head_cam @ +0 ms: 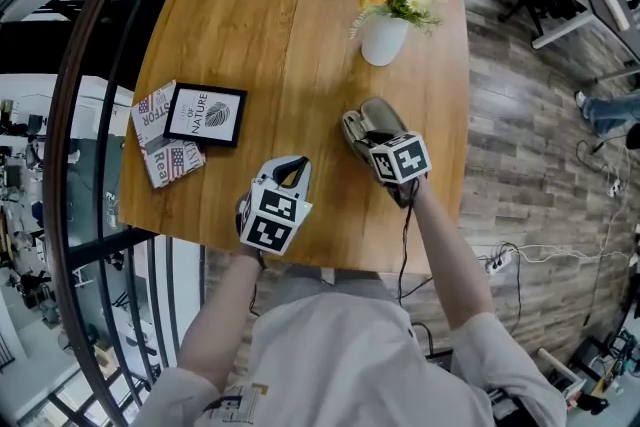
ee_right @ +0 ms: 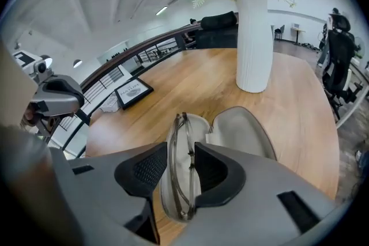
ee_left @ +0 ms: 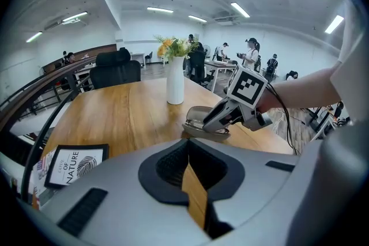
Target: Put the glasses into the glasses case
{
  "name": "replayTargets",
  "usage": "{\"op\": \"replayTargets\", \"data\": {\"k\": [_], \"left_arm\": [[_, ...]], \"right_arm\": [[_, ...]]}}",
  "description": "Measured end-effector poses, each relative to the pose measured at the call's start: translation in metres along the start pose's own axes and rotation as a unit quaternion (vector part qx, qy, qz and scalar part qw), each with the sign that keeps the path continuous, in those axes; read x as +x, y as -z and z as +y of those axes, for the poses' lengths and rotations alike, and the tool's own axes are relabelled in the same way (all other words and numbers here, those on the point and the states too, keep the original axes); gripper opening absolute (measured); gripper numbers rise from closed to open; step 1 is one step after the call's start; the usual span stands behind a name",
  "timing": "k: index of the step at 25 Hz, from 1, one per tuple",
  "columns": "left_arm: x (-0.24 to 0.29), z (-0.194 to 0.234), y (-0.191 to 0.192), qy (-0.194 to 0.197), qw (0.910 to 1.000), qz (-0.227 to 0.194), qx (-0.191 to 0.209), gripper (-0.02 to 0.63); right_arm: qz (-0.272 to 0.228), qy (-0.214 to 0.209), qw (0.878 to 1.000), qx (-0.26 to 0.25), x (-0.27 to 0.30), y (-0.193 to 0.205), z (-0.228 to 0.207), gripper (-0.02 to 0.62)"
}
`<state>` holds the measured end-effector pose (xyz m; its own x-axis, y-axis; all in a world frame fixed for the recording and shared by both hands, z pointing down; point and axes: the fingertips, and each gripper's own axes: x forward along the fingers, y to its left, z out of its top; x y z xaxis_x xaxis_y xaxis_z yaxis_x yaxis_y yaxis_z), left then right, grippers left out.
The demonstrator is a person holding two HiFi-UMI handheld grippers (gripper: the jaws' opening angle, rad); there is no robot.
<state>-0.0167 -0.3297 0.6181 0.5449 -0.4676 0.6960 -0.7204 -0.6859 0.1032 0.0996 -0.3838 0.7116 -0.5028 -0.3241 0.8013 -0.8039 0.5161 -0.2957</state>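
Glasses (ee_right: 183,173): thin, clear-rimmed, folded, on edge in open grey case (ee_right: 245,132) on desk (ee_right: 173,95). Right gripper (ee_right: 180,170) jaws apart on either side, not squeezing. Left gripper (ee_left: 193,178) jaws narrowly apart, empty. Only right gripper view showed glasses (head view: gripper covered them).

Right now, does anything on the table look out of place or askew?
The folded glasses stand on edge in the open glasses case rather than lying flat, between the right tool's parted jaws. Nothing else stands out.
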Motion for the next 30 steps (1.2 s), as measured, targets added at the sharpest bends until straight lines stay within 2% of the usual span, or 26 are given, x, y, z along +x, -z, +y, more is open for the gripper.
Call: {"op": "replayTargets", "data": {"k": [6,8,10,16,19,22,26,30], "left_arm": [[-0.003,0.000,0.008,0.004,1.0000,0.003,-0.003,0.018],[-0.004,0.000,0.011,0.006,1.0000,0.005,-0.004,0.018],[-0.005,0.000,0.013,0.008,0.9999,0.007,-0.005,0.018],[-0.006,0.005,0.005,0.005,1.0000,0.000,0.001,0.018],[-0.013,0.010,-0.009,0.001,0.9999,-0.013,0.008,0.018],[-0.030,0.017,-0.034,-0.009,0.9990,-0.035,0.024,0.018],[-0.056,0.027,-0.070,-0.032,0.9959,-0.071,0.046,0.018],[-0.085,0.032,-0.104,-0.053,0.9906,-0.108,0.064,0.018]], "right_arm": [[-0.020,-0.029,0.999,0.041,0.002,-0.001,0.005,0.188],[-0.027,-0.039,0.998,0.044,0.001,-0.002,0.011,0.227],[-0.048,-0.038,0.997,0.039,-0.005,-0.008,0.015,0.252],[-0.125,-0.052,0.989,0.062,-0.039,-0.040,0.025,0.249],[-0.167,-0.046,0.983,0.058,-0.069,-0.063,0.029,0.218],[-0.214,-0.020,0.976,0.036,-0.109,-0.091,0.033,0.187],[-0.276,0.011,0.961,0.003,-0.167,-0.127,0.046,0.157],[-0.330,0.016,0.944,-0.020,-0.223,-0.153,0.071,0.128]]}}
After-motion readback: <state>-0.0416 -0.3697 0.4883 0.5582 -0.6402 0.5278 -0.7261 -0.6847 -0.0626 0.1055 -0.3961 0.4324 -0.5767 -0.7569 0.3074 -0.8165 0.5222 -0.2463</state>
